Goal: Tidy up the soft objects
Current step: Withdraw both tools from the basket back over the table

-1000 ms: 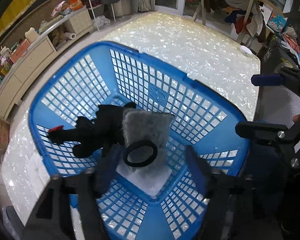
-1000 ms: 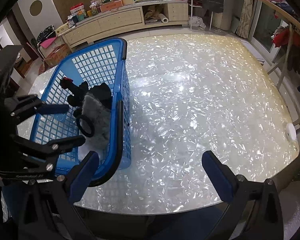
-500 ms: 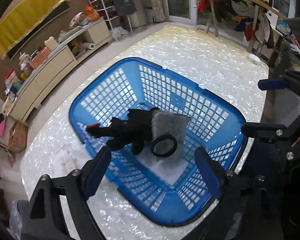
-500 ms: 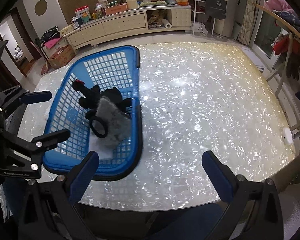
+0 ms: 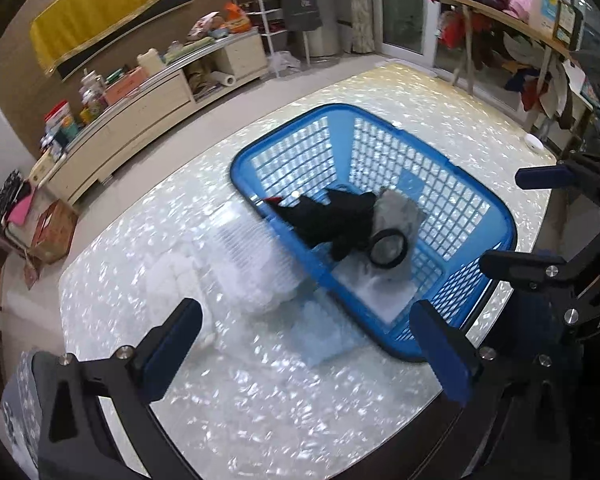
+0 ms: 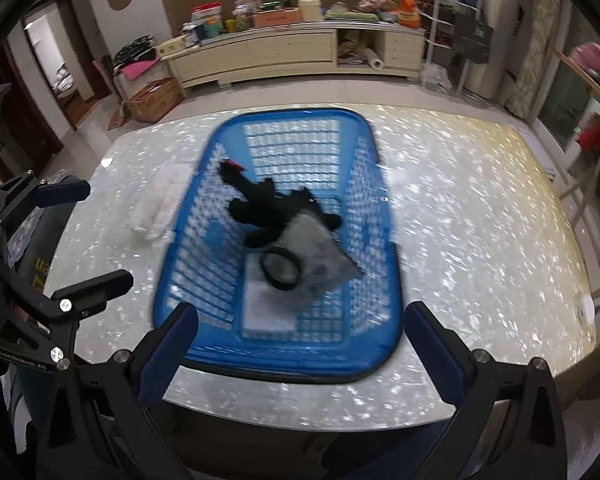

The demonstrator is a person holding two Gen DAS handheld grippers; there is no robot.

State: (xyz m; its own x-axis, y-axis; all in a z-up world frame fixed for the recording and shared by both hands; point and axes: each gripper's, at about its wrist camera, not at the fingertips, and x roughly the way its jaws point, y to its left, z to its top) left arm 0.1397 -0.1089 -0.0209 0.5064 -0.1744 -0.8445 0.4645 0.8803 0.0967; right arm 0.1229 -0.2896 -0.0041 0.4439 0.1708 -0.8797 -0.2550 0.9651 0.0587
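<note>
1. Two grippers hanging above the near edge of the table (image 5: 260, 400), both spread wide and gripping nothing.
2. Lying at far left in the right wrist view: a white fluffy cloth (image 6: 160, 204), flat on the table, just beside the basket's left wall and outside it; showing in the left wrist view as a blurred white heap (image 5: 236, 264) against that same wall.
3. Floating next along: the left gripper (image 5: 306, 354), fingers (image 5: 172, 348) parted over bare table, near the cloth and touching nothing.
4. Sitting mid-table: the blue basket (image 6: 376, 168), upright, mesh walls blurred.
5. Resting inside it: a black plush (image 6: 268, 204) toward the far left, a red bit at its tip; a grey cloth (image 6: 320, 256) partly under the plush; a black ring (image 6: 282, 270) lying on the grey cloth; a white sheet (image 6: 264, 308) beneath, on the floor nearest the camera.
6. Hovering at right: the right gripper (image 6: 298, 350), fingers (image 6: 436, 356) wide apart, framing the basket's near rim without touching it.
</note>
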